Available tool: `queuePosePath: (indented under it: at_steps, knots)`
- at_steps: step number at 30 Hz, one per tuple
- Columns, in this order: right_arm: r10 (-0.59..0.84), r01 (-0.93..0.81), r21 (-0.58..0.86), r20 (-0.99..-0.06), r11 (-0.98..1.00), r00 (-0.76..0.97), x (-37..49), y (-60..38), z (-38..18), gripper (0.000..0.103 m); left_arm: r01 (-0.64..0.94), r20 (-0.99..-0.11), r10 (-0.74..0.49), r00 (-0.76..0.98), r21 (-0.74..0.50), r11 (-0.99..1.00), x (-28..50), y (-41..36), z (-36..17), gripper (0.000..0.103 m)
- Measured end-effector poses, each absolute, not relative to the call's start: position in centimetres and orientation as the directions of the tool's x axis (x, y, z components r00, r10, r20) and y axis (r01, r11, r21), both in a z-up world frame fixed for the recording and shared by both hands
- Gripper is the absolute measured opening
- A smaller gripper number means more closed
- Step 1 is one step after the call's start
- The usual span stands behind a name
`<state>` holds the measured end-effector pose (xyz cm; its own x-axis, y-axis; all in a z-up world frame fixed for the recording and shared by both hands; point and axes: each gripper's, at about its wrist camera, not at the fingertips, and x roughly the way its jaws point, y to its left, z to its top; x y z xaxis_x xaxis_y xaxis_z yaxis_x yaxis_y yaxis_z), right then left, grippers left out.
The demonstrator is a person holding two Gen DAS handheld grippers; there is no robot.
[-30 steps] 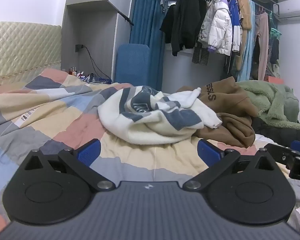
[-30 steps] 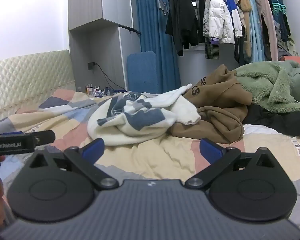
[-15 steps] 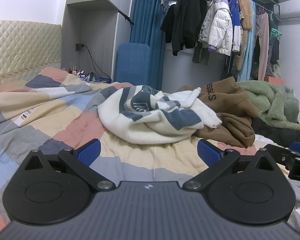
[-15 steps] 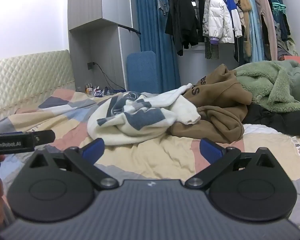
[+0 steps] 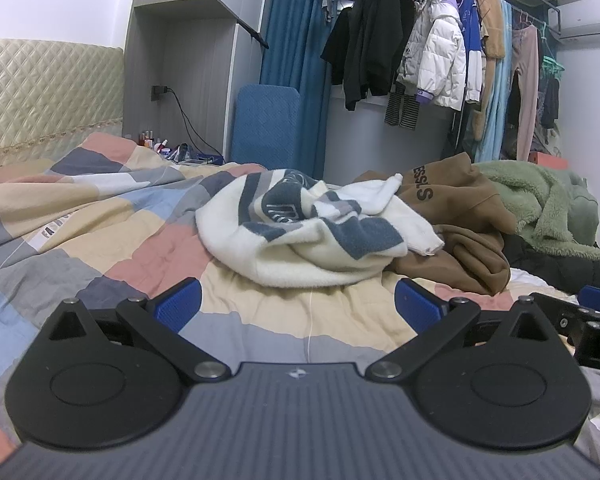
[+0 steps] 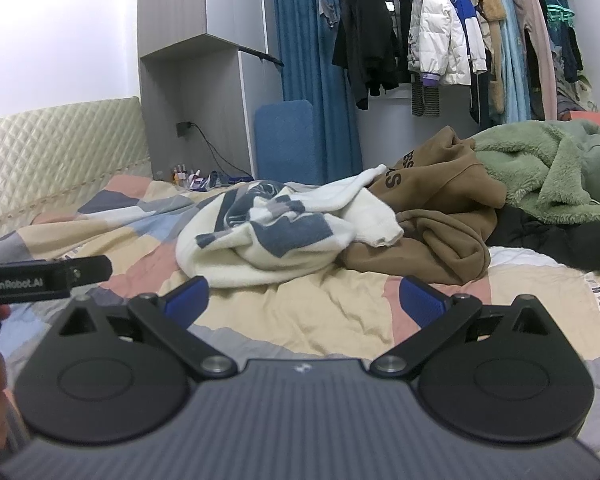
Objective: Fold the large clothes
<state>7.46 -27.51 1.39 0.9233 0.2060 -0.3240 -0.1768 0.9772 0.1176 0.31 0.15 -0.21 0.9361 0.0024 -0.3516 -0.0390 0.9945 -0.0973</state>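
A crumpled white sweater with blue-grey stripes [image 5: 307, 232] [image 6: 276, 240] lies on the checked bed quilt [image 5: 100, 240] [image 6: 331, 312]. A brown hoodie [image 5: 459, 220] [image 6: 431, 216] is bunched against its right side. My left gripper [image 5: 298, 306] is open above the quilt, short of the sweater, with nothing between its blue pads [image 5: 178, 306]. In the right wrist view my right gripper [image 6: 303, 300] also stands open and empty, just in front of the sweater. The right gripper's tip [image 5: 595, 308] shows at the left view's right edge; the left gripper's body [image 6: 40, 280] shows at the right view's left edge.
A green fleece garment [image 5: 547, 200] [image 6: 547, 168] and a black garment [image 6: 555, 240] lie at the right of the bed. Hanging clothes [image 5: 419, 60] fill a rail behind. A padded headboard [image 5: 40, 92], a grey cabinet [image 5: 188, 80] and a blue panel [image 5: 268, 124] stand beyond.
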Motion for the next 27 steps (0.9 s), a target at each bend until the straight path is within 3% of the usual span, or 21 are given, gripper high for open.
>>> queuePosePath:
  at_steps: [27]
  knots:
    - [0.208, -0.18, 0.115, -0.334, 0.977, 0.919, 7.63, -27.18, 0.9, 0.103, -0.039, -0.352, 0.001, 0.936, -0.101, 0.994, 0.51, 0.12, -0.82, 0.103]
